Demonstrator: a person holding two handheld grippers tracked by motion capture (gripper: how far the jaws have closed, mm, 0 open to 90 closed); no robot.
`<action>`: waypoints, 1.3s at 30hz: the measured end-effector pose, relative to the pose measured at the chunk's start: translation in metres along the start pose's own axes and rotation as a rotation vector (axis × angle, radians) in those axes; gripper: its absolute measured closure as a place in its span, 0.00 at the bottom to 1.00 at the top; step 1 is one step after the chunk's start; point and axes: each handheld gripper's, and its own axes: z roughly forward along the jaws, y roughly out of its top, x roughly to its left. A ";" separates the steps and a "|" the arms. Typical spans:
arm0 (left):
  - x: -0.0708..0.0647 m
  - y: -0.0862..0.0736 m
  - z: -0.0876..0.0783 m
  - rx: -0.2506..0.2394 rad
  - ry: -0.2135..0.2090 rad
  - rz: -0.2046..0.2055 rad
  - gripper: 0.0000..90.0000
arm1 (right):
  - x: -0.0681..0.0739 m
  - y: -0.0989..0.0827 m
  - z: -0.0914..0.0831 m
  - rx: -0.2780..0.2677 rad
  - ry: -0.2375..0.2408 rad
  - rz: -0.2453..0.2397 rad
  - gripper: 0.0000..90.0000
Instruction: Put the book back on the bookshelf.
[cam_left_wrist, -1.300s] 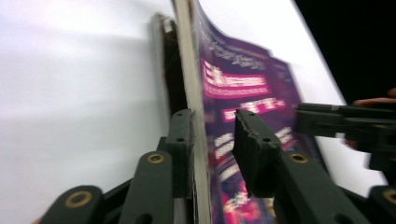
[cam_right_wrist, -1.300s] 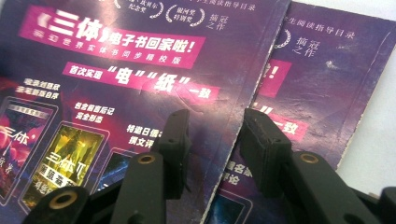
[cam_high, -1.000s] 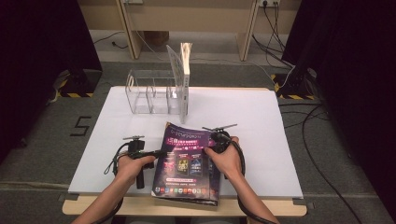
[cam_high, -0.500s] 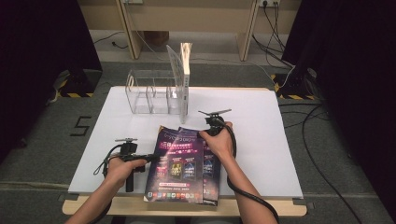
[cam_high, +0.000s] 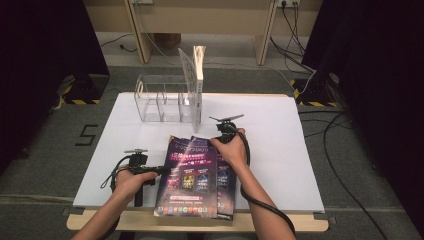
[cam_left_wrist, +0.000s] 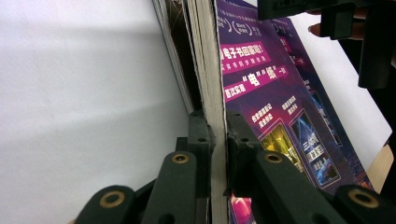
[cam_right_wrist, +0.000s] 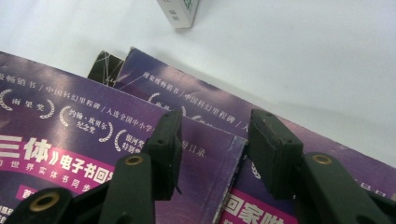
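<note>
High view: left gripper (cam_high: 161, 170) clamps magazine (cam_high: 192, 182) edge.

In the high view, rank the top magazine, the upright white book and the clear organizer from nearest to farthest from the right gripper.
1. Top magazine, under the right gripper.
2. Upright white book, behind it.
3. Clear organizer, back left.

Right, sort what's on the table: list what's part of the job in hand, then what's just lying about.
In the job:
- top purple magazine, clamped at its left edge by the left gripper
- magazine under it, with the right gripper open over the stack's far edge

Lying about:
- clear acrylic organiser
- white book standing against it
- white table sheet
</note>
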 end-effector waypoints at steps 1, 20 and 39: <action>0.000 0.000 0.000 0.001 0.002 0.004 0.91 | -0.001 0.000 0.000 -0.001 0.005 0.004 0.62; 0.000 -0.011 0.003 -0.034 0.041 0.017 0.90 | -0.011 -0.010 -0.006 0.059 0.184 0.141 0.67; -0.001 -0.009 -0.002 -0.027 0.053 0.026 0.87 | 0.006 -0.005 -0.030 0.074 0.273 0.115 0.91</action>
